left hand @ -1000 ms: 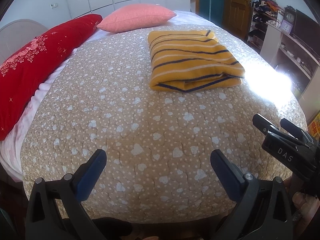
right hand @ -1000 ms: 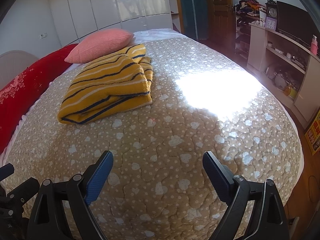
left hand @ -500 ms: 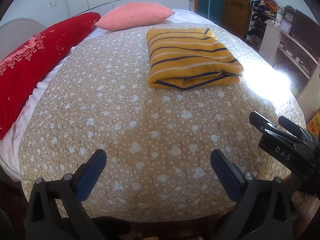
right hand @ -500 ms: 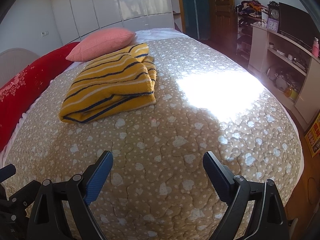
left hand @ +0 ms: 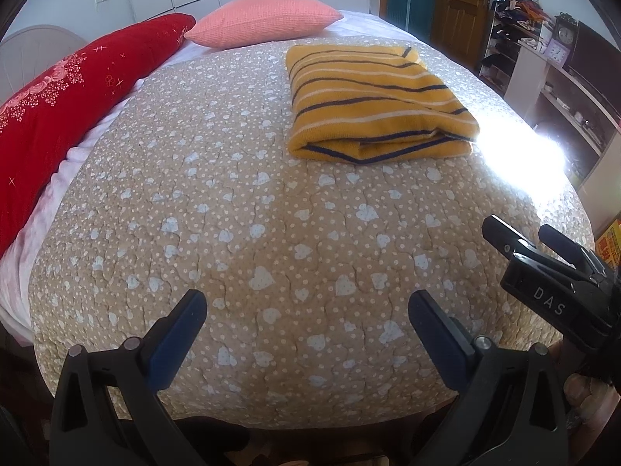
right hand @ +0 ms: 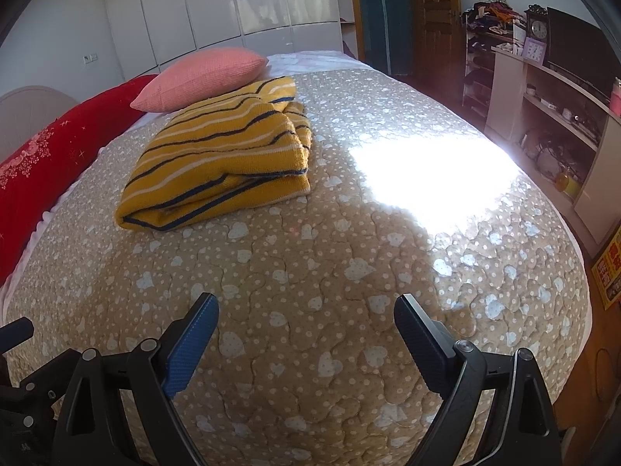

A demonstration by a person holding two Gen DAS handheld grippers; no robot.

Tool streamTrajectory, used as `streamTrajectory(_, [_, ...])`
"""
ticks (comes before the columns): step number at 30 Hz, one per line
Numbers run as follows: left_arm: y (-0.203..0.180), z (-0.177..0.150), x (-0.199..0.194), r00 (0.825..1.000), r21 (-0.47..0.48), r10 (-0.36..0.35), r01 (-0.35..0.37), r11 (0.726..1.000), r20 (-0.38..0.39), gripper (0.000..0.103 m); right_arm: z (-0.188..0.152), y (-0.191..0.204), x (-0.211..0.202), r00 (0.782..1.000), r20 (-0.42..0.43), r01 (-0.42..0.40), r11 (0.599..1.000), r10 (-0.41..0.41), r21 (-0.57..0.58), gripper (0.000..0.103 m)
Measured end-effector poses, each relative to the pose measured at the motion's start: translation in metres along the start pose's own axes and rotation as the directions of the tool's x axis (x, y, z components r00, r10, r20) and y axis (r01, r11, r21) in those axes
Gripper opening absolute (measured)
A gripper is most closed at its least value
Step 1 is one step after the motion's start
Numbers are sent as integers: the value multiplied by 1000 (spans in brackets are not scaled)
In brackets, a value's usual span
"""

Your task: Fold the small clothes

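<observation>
Both tongs idle at the foot of the bed: left gripper (left hand: 306, 306) has its jaws spread wide with nothing between them, right gripper (right hand: 306, 310) the same, spread and empty. In the left wrist view the right gripper body sits just beside on the right, with white lettering "DAS" (left hand: 549, 299) readable on its black housing. Under both is the tan quilt (left hand: 252, 233) with white hearts and dots, soft and puffy, so anything pressed into it will sink a bit. A hard sun patch (right hand: 431, 171) blows out the right side of the quilt. The task item, a yellow striped knit garment (right hand: 221, 151), lies well apart from both grippers, past mid-bed, already stacked in several layers with the folded edge facing the grippers and looser layers on its right side. My read: it looks light, soft, floppy and thick enough to grip; knit should not be slippery, but layers may slide over each other and sag if lifted from one point. I would pinch two corners of the near folded edge, one per gripper, taking all layers. Behind it sit a pink pillow (right hand: 205, 77) and a red embroidered bolster (left hand: 77, 93); writing on the bolster is too small to read. Far right, an orange sign (right hand: 611, 268) with characters I cannot read.
</observation>
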State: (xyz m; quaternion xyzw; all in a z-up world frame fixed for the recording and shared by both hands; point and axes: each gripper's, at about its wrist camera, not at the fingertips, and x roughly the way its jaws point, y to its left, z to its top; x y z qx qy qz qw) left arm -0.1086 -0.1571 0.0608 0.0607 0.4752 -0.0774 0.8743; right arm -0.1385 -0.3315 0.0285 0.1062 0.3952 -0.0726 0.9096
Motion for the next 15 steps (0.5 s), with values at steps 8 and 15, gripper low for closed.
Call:
streamTrajectory(8, [3, 0, 6, 999, -11, -29, 29, 1000, -17, 103, 12, 14, 5, 1000, 3, -6, 999, 6, -43, 95])
streamTrajectory(15, [12, 4, 10, 1000, -37, -26, 26, 999, -6, 103, 16, 26, 15, 1000, -18, -19, 997, 18, -72, 95])
